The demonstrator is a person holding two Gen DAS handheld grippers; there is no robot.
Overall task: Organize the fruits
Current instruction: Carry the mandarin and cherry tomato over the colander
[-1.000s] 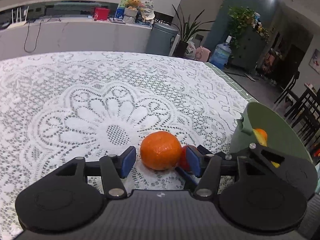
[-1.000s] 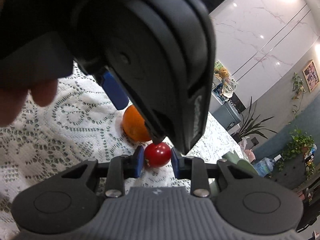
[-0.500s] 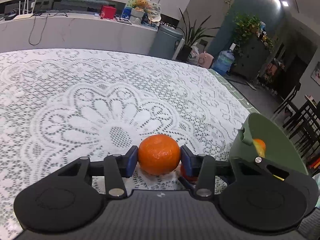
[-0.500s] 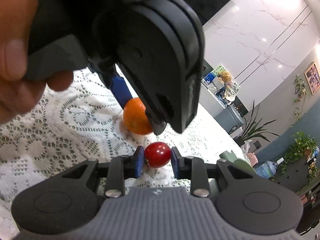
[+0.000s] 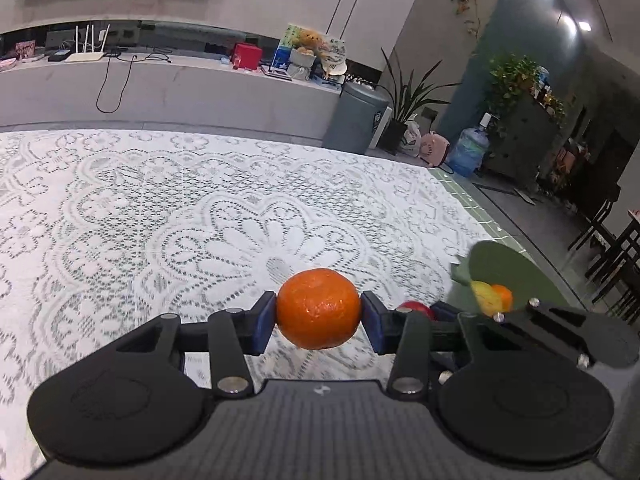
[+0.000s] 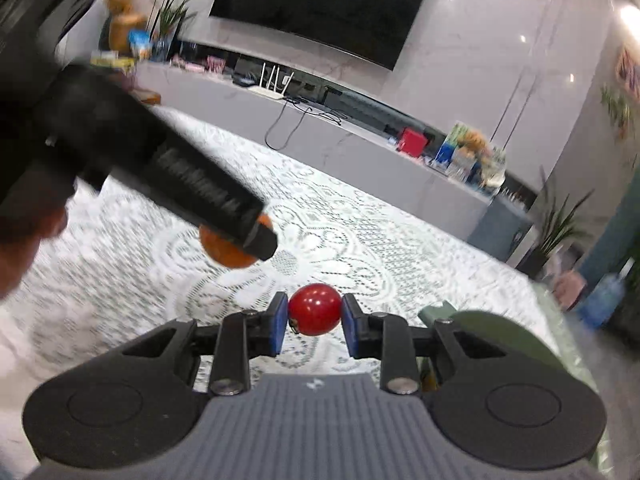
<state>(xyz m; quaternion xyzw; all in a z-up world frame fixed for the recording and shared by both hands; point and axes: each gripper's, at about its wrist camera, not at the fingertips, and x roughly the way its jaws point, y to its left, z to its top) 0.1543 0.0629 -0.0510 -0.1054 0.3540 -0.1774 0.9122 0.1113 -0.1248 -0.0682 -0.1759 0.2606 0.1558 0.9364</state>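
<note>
My left gripper (image 5: 319,317) is shut on an orange tangerine (image 5: 318,308) and holds it above the white lace tablecloth (image 5: 160,220). My right gripper (image 6: 314,323) is shut on a small red tomato (image 6: 315,309), also lifted off the cloth. In the right wrist view the left gripper's body (image 6: 180,184) crosses the upper left, with the tangerine (image 6: 224,250) partly hidden behind it. A green bowl (image 5: 516,276) at the right table edge holds a yellow and an orange fruit (image 5: 490,298); its rim also shows in the right wrist view (image 6: 500,328). The tomato (image 5: 416,308) peeks out behind my left gripper's right finger.
The table's right edge (image 5: 472,200) drops to the floor, where a grey bin (image 5: 356,120), a potted plant and a water bottle (image 5: 468,152) stand. A long counter (image 5: 160,88) with a router and boxes runs behind the table. Dark chairs (image 5: 612,240) stand at the far right.
My left gripper closed on the tangerine and lifted it off the cloth. My right gripper, still holding the tomato, rose and turned; the left gripper now sits further left and back in its view.
</note>
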